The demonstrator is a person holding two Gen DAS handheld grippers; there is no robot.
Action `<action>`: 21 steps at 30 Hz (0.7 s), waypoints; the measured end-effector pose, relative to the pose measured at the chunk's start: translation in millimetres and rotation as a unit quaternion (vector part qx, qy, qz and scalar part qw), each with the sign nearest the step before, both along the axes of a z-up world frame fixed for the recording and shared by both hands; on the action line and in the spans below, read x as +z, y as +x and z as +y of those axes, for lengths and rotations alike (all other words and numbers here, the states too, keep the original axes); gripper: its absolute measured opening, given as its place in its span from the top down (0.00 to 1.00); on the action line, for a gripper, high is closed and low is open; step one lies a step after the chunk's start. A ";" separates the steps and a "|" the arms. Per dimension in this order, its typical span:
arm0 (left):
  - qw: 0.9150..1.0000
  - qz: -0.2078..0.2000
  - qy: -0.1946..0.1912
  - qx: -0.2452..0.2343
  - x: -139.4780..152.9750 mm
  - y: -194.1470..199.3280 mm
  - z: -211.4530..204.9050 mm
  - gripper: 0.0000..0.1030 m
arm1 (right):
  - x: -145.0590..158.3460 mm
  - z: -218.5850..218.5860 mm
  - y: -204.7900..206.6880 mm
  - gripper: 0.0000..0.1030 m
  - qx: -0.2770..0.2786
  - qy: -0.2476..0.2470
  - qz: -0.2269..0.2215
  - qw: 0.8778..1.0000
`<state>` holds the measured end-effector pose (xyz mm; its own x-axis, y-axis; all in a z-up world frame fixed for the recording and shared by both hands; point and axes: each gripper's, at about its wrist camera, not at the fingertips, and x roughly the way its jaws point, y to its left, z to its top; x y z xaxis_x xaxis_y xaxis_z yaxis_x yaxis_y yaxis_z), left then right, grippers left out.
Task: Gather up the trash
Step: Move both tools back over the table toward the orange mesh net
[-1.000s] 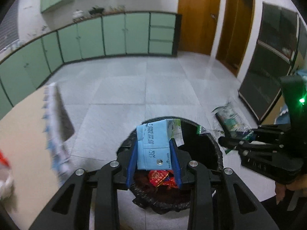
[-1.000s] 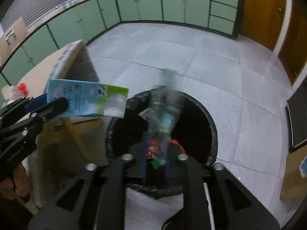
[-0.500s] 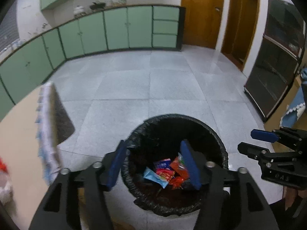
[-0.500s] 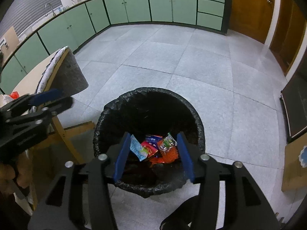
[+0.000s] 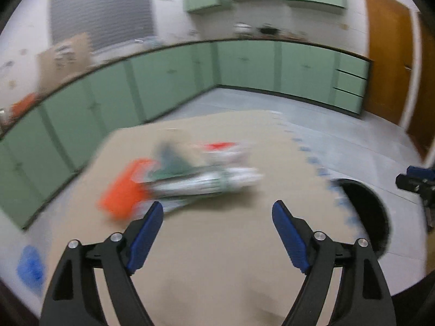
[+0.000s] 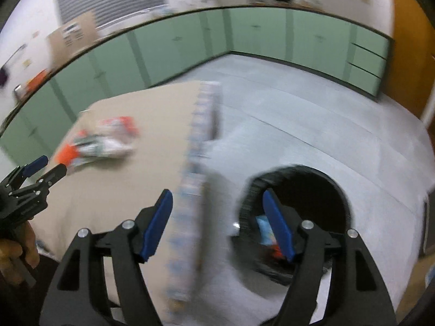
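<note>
Tan bench (image 5: 217,258) holds wrappers (image 5: 190,176) at 11 o'clock, uncollected; bin (image 6: 296,212) at 3 o'clock holds some trash. Both tongs released, empty.

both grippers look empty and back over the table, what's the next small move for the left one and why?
Probably ease the left gripper forward to the blurred pile of wrappers on the table. Its jaws are wide open and empty, the pile lies just ahead of them, and the bin sits beside the table.

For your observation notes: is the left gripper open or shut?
Open. The left gripper has its blue fingers spread wide, nothing between them, above the table.
</note>
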<state>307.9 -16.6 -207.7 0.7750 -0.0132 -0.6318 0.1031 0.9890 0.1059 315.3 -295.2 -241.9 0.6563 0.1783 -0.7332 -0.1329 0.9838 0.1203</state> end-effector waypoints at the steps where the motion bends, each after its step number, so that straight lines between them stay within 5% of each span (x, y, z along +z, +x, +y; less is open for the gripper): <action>1: 1.000 -0.003 -0.001 0.017 3.3 -3.5 20.4 0.22 | 2.0 14.6 3.6 0.35 0.013 0.000 -0.002 1.000; 6: 0.997 -0.011 -0.021 0.070 10.4 -7.6 91.0 0.22 | 5.1 101.3 28.1 0.35 0.082 0.000 -0.006 0.997; 11: 0.996 -0.006 -0.028 0.082 -3.8 6.8 133.1 0.22 | 5.6 142.8 51.9 0.35 0.106 -0.009 -0.003 0.994; 21: 0.996 0.020 -0.033 0.077 -48.7 62.8 138.8 0.25 | -22.7 165.9 87.1 0.35 0.113 -0.019 0.015 0.993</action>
<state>370.7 122.2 -256.4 0.7452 0.0604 -0.6641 -0.0469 0.9982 0.0382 402.4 -129.2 -264.6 0.5802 0.2902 -0.7610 -0.3482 0.9331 0.0904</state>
